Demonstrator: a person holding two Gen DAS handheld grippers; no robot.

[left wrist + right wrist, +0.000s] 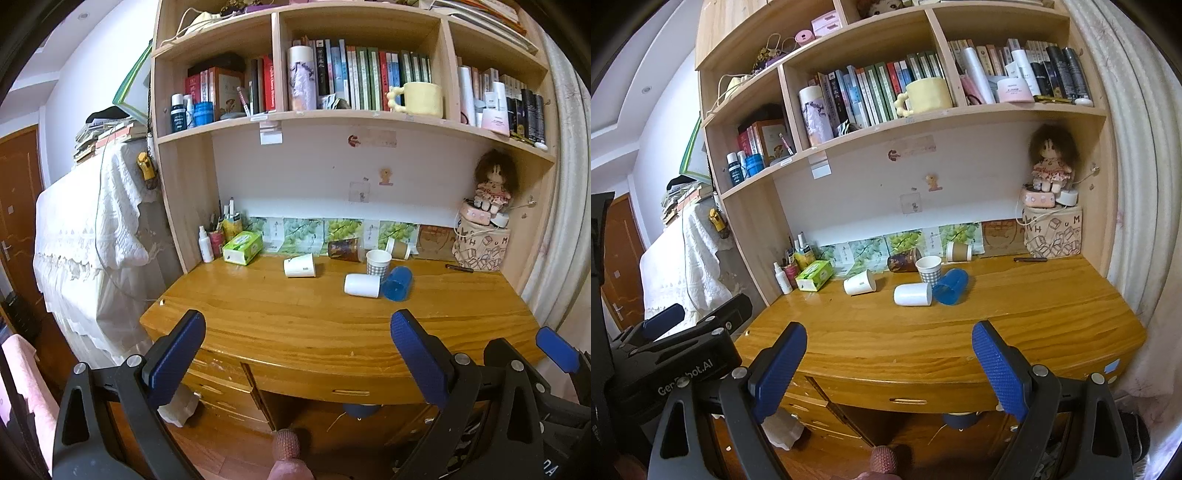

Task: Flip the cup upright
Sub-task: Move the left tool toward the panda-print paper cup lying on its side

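Several cups lie on their sides on the wooden desk (295, 325): a white cup (300, 266) (859, 283), another white cup (362, 285) (912, 294), a blue plastic cup (397, 283) (950, 281), a dark printed cup (344, 249) (903, 261) and a brown paper cup (399, 249) (958, 251). A checked paper cup (378, 262) (928, 268) stands upright among them. My left gripper (297, 334) is open and empty, in front of the desk's near edge. My right gripper (889, 345) is open and empty too, level with the left.
A green tissue box (242, 247), a white spray bottle (206, 245) and a pen pot stand at the desk's back left. A patterned box (482, 248) with a doll on top stands at the back right, a pen (459, 268) beside it. Shelves hang above. Drawers sit below.
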